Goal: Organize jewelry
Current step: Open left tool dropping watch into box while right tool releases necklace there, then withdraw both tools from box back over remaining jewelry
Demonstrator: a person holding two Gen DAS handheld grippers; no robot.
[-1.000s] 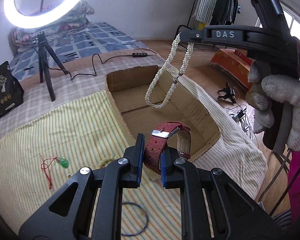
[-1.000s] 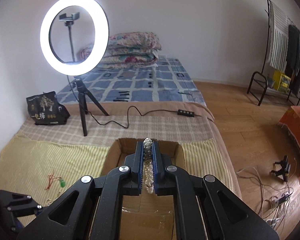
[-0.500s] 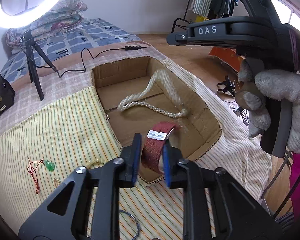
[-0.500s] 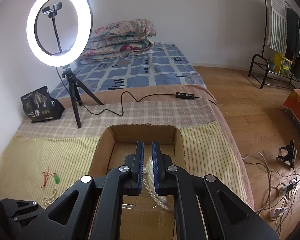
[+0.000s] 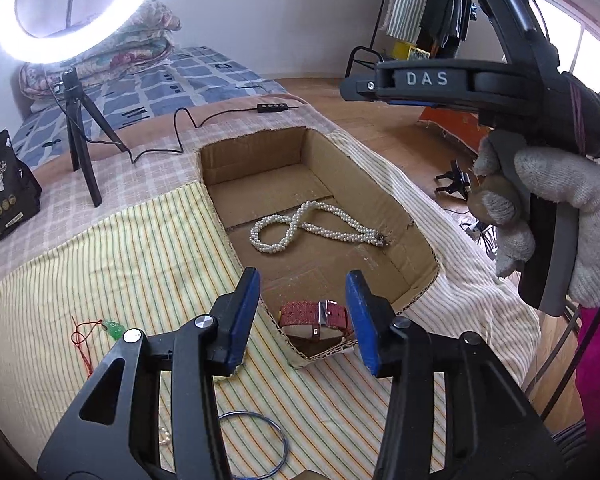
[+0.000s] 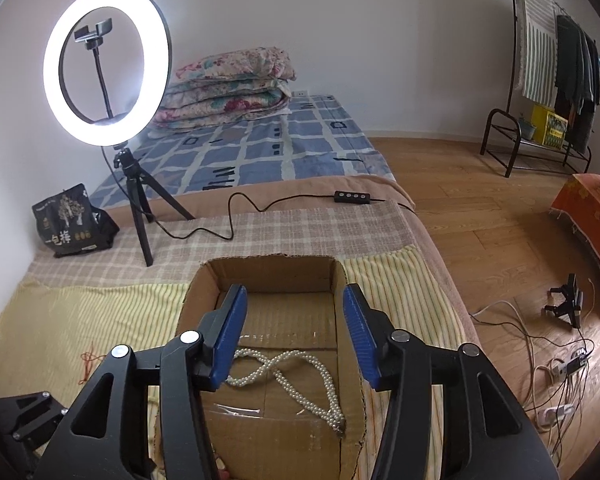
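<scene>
Below left hand-held gripper (image 5: 306, 312), red watch (image 5: 314, 316) in box (image 5: 416, 240).

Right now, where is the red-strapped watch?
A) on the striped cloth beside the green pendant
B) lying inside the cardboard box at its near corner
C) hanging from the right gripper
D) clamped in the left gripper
B. The watch lies on the floor of the cardboard box by its near corner, and the left gripper stands wide open above it, touching nothing.
</scene>
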